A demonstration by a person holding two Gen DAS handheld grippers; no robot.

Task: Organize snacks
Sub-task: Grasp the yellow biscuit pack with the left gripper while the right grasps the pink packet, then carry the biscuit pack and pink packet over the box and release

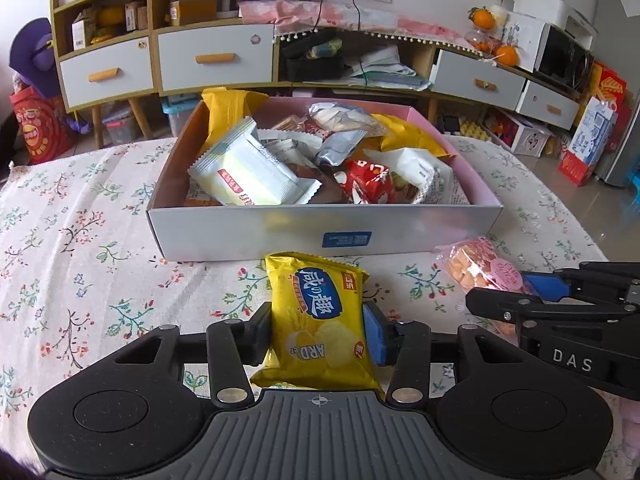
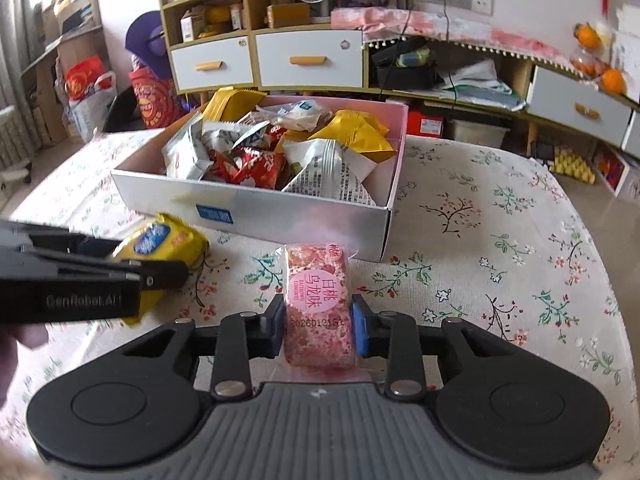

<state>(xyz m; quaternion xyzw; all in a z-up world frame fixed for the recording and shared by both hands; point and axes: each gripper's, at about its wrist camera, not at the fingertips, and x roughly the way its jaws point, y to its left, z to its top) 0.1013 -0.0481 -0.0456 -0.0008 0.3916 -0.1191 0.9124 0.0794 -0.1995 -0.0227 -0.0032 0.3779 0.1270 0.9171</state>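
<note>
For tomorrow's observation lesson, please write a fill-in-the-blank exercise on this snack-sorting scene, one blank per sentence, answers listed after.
1. The left gripper has its jaws closed on a ____ chip packet.
2. The right gripper grips a snack bar whose wrapper is ____.
3. The other snacks are piled in an open ____ beyond both grippers.
4. The tablecloth is printed with a ____ pattern.

Answers: yellow; pink; box; floral
</note>
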